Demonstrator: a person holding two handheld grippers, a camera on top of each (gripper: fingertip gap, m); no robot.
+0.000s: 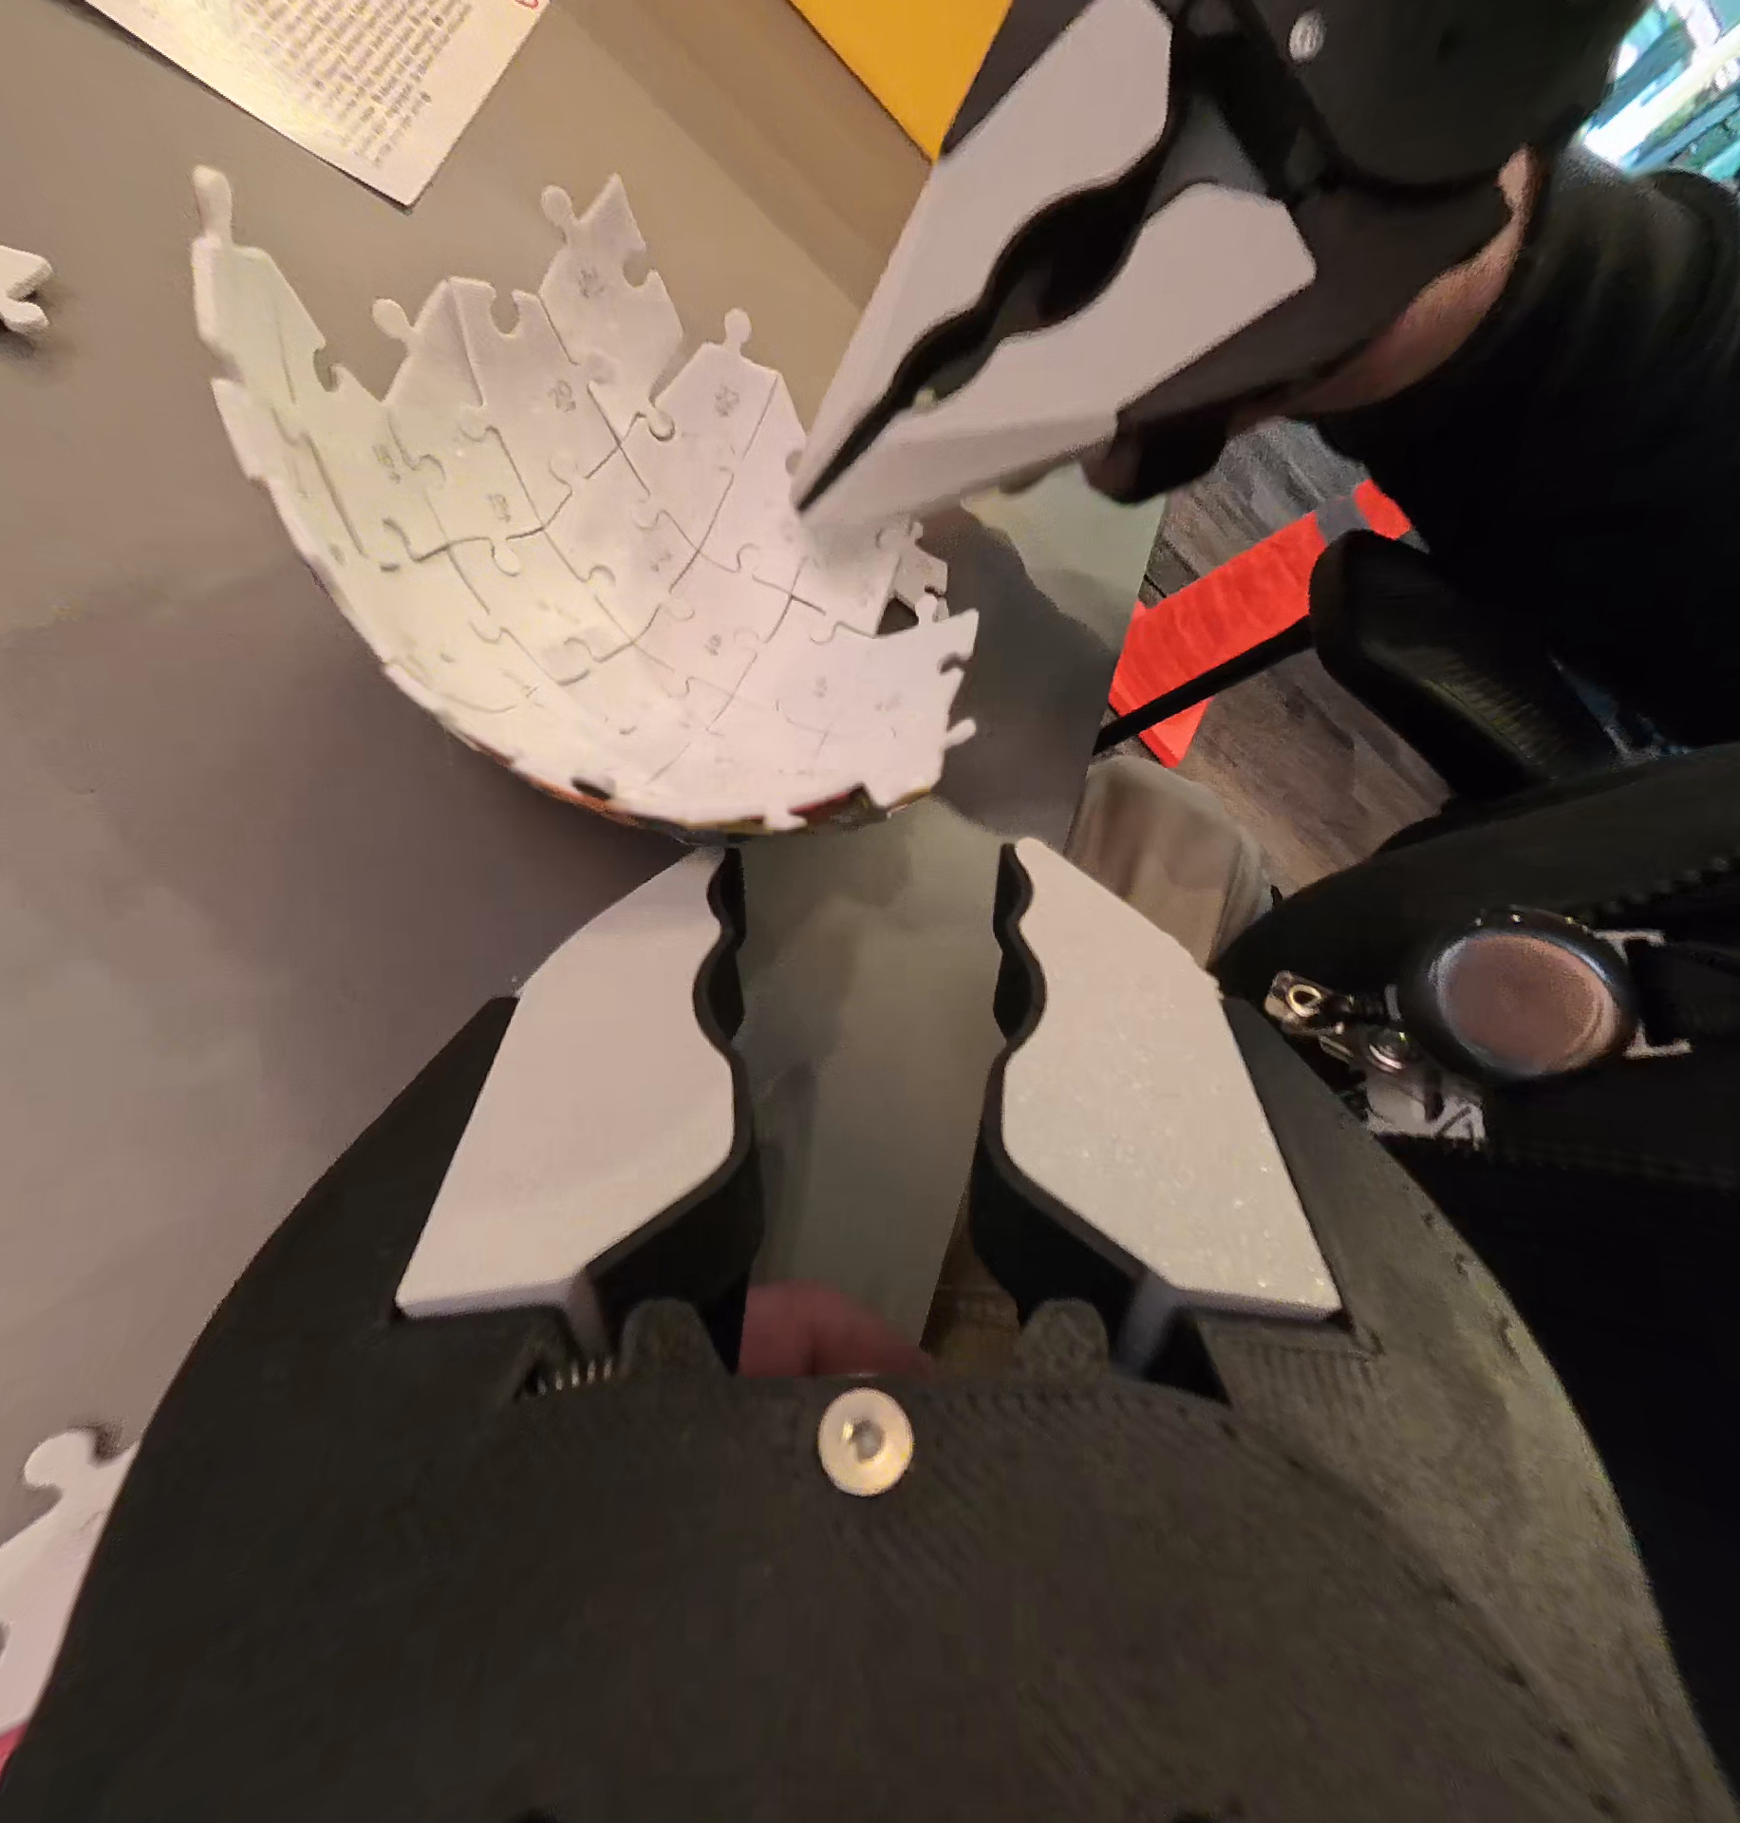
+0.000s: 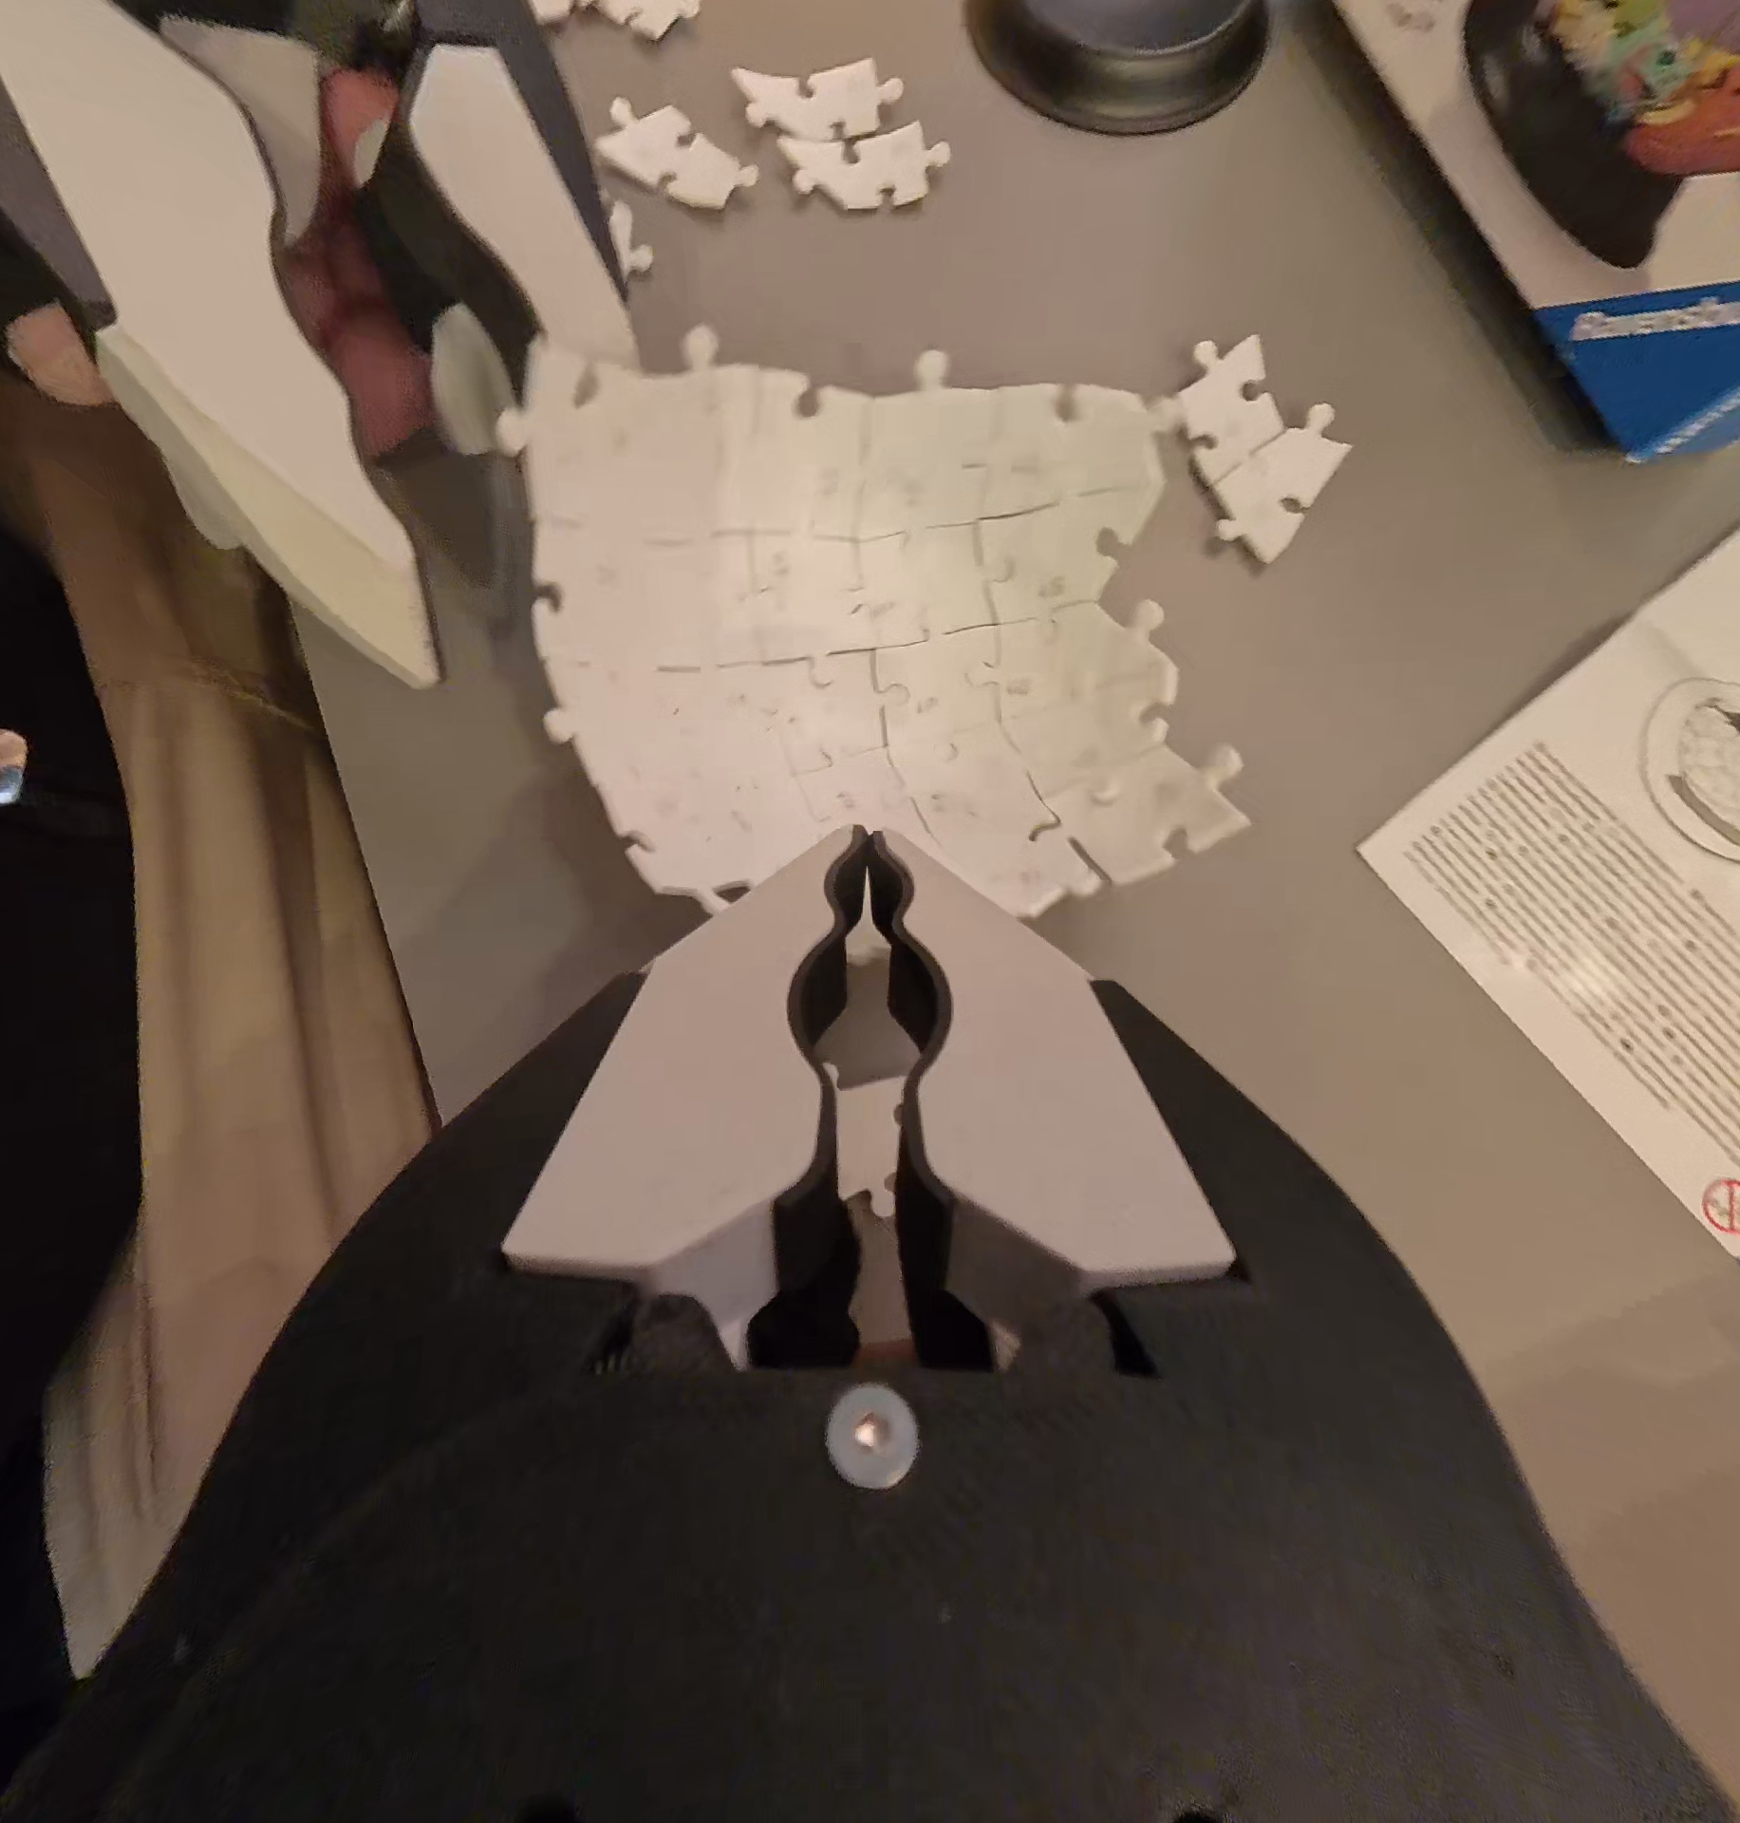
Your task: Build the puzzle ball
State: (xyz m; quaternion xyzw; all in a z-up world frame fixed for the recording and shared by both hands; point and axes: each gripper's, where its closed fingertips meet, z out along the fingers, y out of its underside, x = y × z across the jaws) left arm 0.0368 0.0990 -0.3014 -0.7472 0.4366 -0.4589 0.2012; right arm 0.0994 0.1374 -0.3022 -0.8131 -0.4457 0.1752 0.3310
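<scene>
Jaws wide, left gripper [image 1: 871, 878] faces puzzle shell [image 1: 589, 552] beside loose pieces [image 2: 826, 138].

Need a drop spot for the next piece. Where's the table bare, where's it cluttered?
Bare grey table between the puzzle shell and the instruction sheet. Also bare left of the shell in the left wrist view. Crowded: the far side, with loose pieces, a dark round base and the box.
</scene>
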